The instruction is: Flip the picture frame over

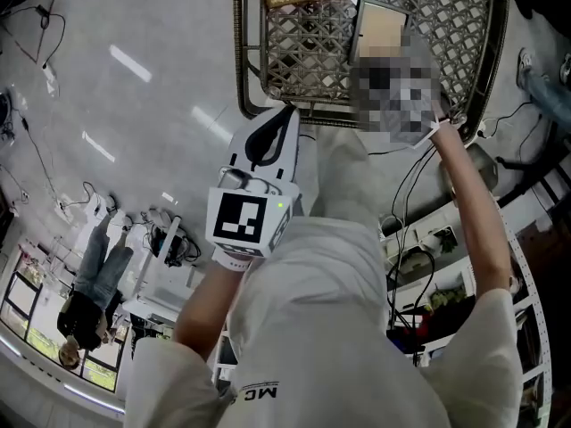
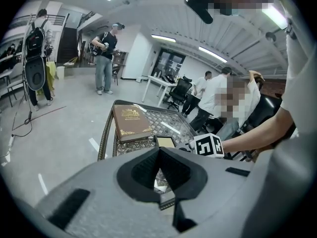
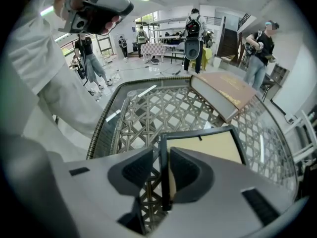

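The picture frame [image 3: 208,148] has a dark rim and a tan face turned up, and it lies on the lattice table [image 3: 101,128]. My right gripper [image 3: 161,152] points steeply down over the frame's left edge. Its jaws are open and the rim stands between them, with a gap showing at the left pad. In the head view the frame [image 1: 379,32] is at the table's near right, and a blur patch covers the right gripper. My left gripper [image 1: 287,110] hovers off the table's near edge. Its tips [image 2: 159,151] are shut on nothing. The frame [image 2: 164,142] is just beyond them.
A brown book with gold trim [image 3: 225,90] lies at the far side of the table [image 1: 241,61]. Cables and shelving [image 1: 428,266] crowd the floor to my right. Several people stand in the room, one with a headset [image 2: 104,58] beyond the table.
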A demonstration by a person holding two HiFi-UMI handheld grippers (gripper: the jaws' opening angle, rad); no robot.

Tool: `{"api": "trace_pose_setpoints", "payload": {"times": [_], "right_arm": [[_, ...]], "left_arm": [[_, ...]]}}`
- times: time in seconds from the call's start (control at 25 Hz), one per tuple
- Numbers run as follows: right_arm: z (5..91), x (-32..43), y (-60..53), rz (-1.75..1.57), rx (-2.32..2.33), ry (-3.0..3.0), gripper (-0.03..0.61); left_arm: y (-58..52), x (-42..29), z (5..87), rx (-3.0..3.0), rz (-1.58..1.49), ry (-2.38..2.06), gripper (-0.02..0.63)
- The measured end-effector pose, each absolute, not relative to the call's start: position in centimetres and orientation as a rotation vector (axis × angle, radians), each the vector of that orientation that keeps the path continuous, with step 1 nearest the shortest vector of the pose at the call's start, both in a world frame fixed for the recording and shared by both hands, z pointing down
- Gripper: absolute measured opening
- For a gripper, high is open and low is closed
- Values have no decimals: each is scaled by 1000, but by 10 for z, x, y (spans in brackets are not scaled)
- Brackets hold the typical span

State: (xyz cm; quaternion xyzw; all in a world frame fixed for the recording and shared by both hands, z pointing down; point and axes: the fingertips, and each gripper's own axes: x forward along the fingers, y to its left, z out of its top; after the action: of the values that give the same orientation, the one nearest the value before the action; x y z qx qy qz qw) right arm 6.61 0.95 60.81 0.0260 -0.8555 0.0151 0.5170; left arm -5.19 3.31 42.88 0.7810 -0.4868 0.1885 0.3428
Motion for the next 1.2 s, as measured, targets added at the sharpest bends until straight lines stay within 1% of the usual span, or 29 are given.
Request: {"api": "trace_pose_setpoints", "payload": {"times": [0.08,0.32,0.68,0.96,1.2], "right_arm": [[610,67,7,35,75,-2049,81],[610,65,6,38,85,-2057,57],[601,59,4,128,126,-2088,55],[576,55,5,311,219,-2159,55],[552,53,5,543,346,-2228,55]], "left_arm": [[34,-54,431,2027,495,-1266,21],[35,-59,434,2019,497,-1266,21],[31,-62,430,2033,491,-1267,21],[27,-65,420,2047,480,-1281,21],[24,-66,408,2060,459,-1297,21]]}}
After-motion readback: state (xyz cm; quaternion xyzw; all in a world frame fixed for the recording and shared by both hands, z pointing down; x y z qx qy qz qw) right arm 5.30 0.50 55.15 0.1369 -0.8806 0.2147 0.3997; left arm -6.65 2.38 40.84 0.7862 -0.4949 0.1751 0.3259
